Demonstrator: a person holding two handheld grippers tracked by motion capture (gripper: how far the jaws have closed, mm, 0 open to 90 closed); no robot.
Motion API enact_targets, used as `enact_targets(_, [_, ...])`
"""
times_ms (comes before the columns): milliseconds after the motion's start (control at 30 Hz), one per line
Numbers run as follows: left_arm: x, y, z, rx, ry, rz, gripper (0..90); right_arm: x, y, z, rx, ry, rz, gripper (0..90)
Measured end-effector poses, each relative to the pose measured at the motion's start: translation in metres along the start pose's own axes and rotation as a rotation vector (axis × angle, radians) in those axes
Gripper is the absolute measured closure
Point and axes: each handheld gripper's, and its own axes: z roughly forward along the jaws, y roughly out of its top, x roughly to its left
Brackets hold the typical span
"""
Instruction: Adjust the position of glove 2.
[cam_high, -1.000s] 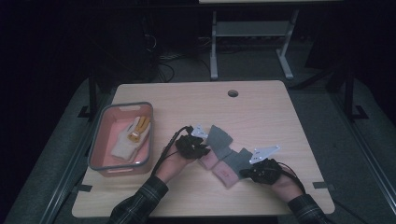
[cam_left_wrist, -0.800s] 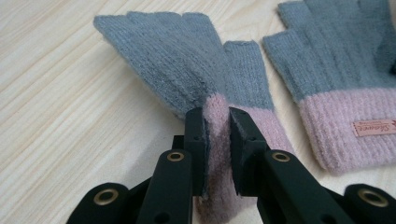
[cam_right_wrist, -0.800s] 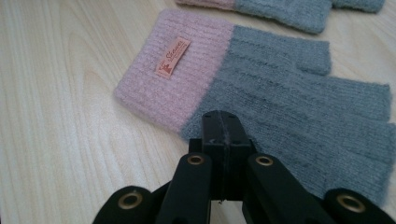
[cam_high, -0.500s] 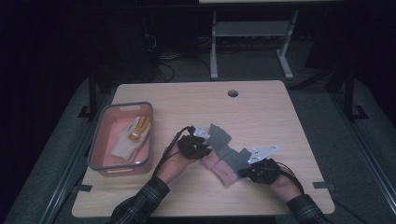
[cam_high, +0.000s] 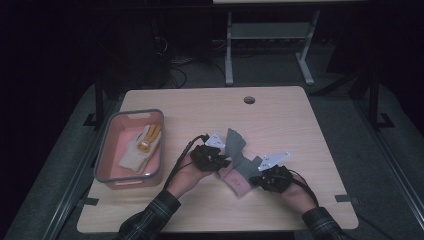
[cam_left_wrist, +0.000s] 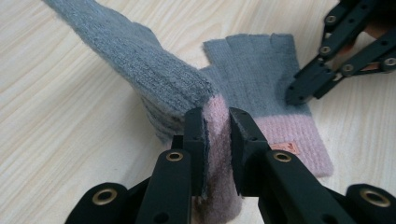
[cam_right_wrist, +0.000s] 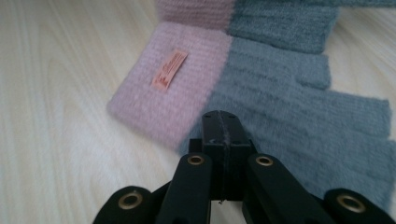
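Gloves come first: the left claw (cam_left_wrist: 217, 135) pinches the pink cuff of one grey-and-pink knitted glove (cam_left_wrist: 154, 88), lifting it beside its mate, a flat grey-and-pink knitted glove (cam_right_wrist: 261, 88) which the right claw (cam_right_wrist: 223, 133), pressed together, pins to the pale wooden bench (cam_high: 280, 115). Best to lay cuff over cuff, edges square. A pink plastic bin (cam_high: 107, 150) sits left; the room is dark.
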Motion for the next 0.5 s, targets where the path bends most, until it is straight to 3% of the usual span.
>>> enact_targets(333, [-0.008, 0.004, 0.001, -0.016, -0.034, 0.009, 75.1, 0.000, 0.005, 0.006, 0.006, -0.001, 0.012, 90.0])
enact_targets(500, [-0.018, 0.005, 0.006, -0.022, -0.079, 0.024, 71.6, 0.000, 0.006, 0.007, 0.000, -0.006, 0.003, 90.0])
